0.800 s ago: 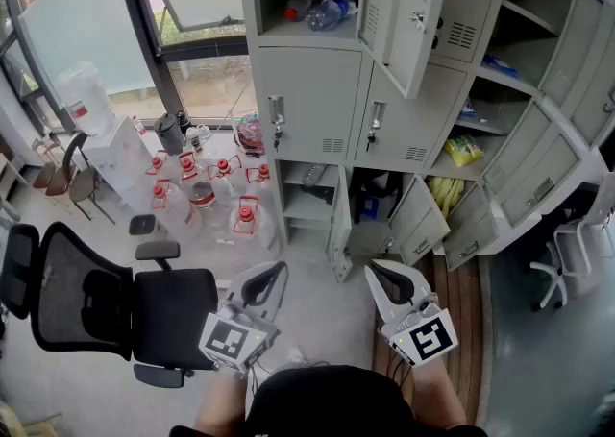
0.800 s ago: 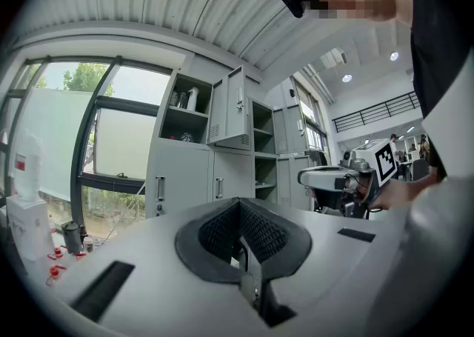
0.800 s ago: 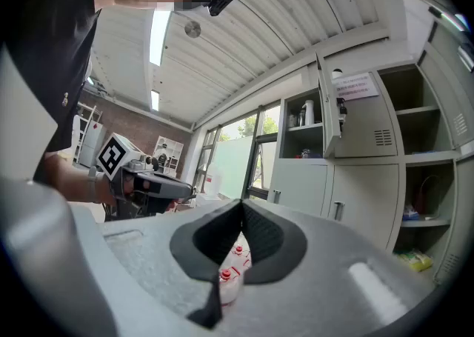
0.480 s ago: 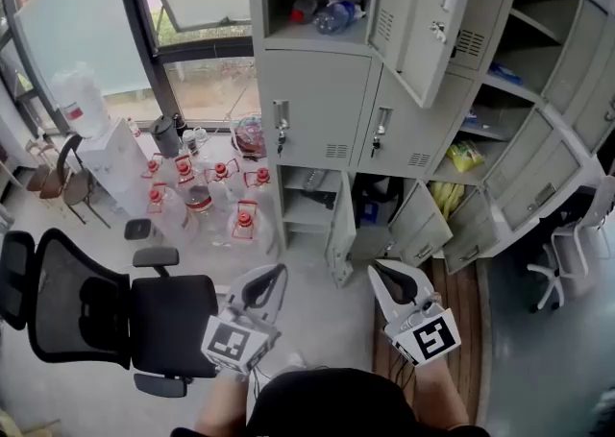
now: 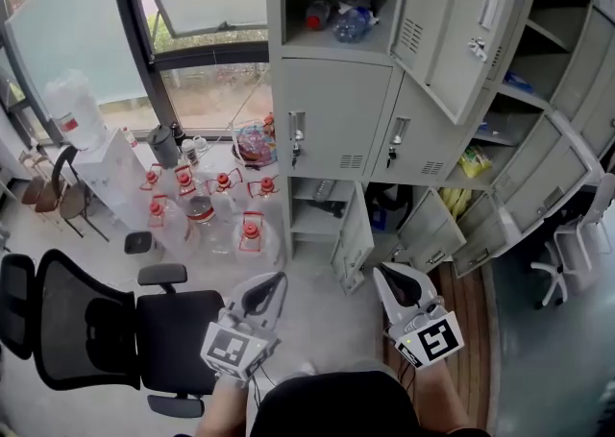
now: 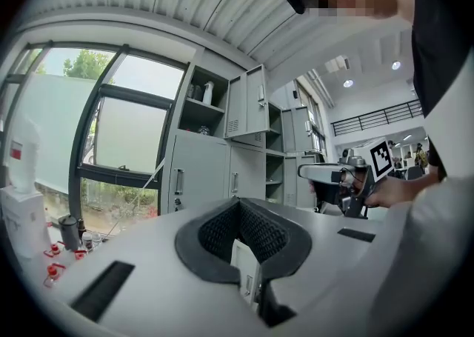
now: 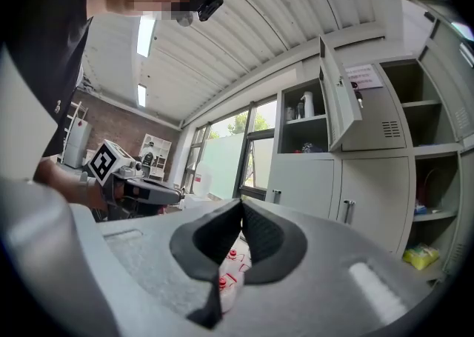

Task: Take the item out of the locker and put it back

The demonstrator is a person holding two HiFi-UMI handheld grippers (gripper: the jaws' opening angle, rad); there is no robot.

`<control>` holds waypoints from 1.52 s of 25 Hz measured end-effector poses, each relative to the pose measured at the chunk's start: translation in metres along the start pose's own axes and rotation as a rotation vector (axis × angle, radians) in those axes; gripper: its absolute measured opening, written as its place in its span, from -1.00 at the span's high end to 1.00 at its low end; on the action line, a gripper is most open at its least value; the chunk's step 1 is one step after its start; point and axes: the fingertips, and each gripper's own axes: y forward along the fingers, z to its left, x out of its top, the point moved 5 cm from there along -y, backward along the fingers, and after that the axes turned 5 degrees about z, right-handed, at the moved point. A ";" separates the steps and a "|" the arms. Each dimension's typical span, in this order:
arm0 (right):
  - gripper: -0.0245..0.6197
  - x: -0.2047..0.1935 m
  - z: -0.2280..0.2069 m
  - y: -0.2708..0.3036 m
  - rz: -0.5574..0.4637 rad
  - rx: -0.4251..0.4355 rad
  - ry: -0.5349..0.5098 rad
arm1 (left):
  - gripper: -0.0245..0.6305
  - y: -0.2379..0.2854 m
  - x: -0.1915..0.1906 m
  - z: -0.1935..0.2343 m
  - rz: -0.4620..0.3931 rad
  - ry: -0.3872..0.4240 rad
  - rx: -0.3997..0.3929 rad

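Note:
A grey locker bank (image 5: 336,109) stands ahead. Its upper compartment is open, its door (image 5: 452,12) swung out to the right. Inside lie plastic bottles (image 5: 338,18), one with a red cap. Both grippers hang low over the floor, well short of the lockers. My left gripper (image 5: 272,282) is shut with nothing between its jaws. My right gripper (image 5: 388,273) is also shut and empty. In the left gripper view the left gripper (image 6: 238,203) points at the lockers (image 6: 200,165). In the right gripper view the right gripper (image 7: 241,203) faces the open compartment (image 7: 304,124).
A black office chair (image 5: 144,325) stands at the left. Several water jugs with red caps (image 5: 216,205) crowd the floor by the window. A water dispenser (image 5: 82,128) is further left. Lower lockers (image 5: 437,233) stand open, with a yellow packet (image 5: 471,164) on a shelf.
The head view has shifted, so the lockers sit further right and a bit lower in the picture. Both grippers stay shut and low in about the same place.

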 end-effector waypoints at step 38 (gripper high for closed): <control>0.93 0.039 -0.161 0.186 -0.096 0.024 -0.013 | 0.89 0.205 0.100 0.128 -0.107 0.070 0.152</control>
